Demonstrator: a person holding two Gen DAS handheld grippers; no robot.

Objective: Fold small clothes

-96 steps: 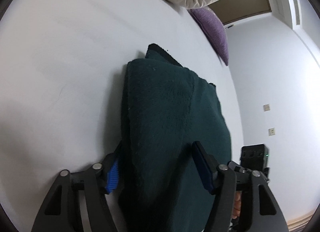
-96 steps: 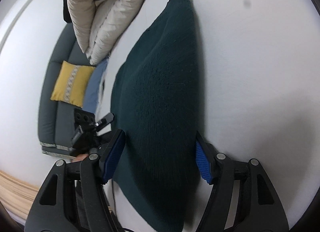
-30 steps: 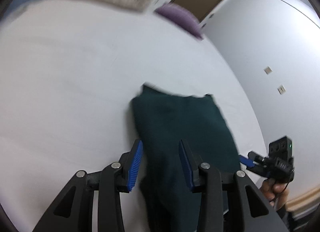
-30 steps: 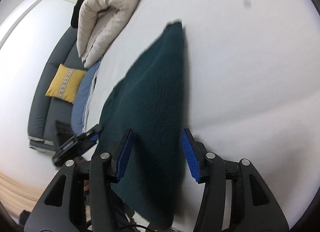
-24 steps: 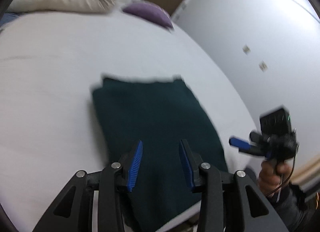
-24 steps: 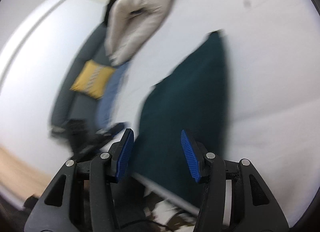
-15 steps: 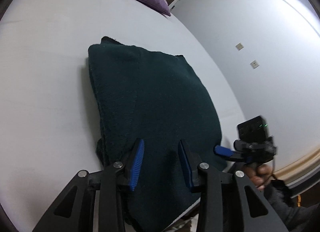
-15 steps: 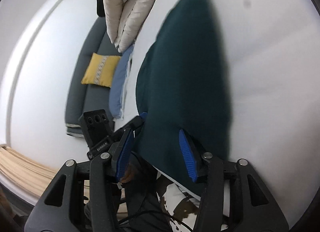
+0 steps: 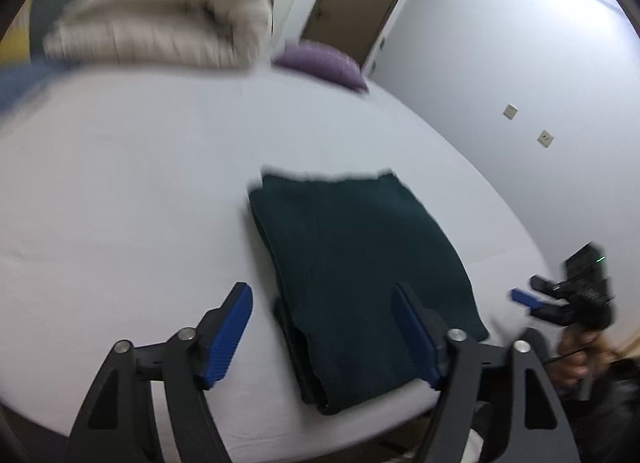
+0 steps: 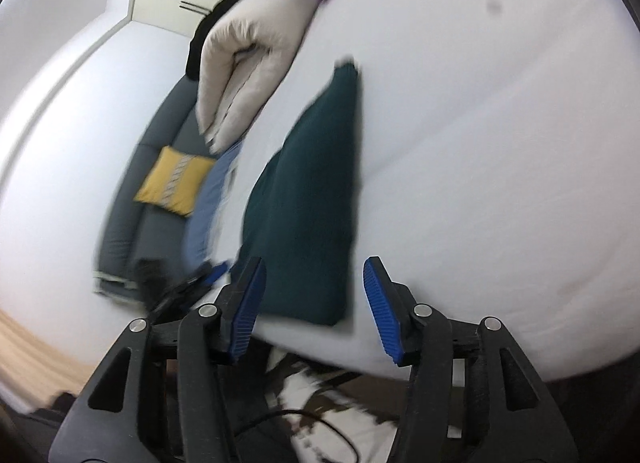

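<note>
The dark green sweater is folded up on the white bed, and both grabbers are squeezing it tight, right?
Not quite. The dark green sweater is folded on the white bed, but neither grabber squeezes it. The left gripper has its jaws wide open in the left wrist view, and the right gripper is open too in the right wrist view. Both are clear of the cloth.

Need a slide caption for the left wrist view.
Open left gripper above folded dark green garment on white bed.
</note>
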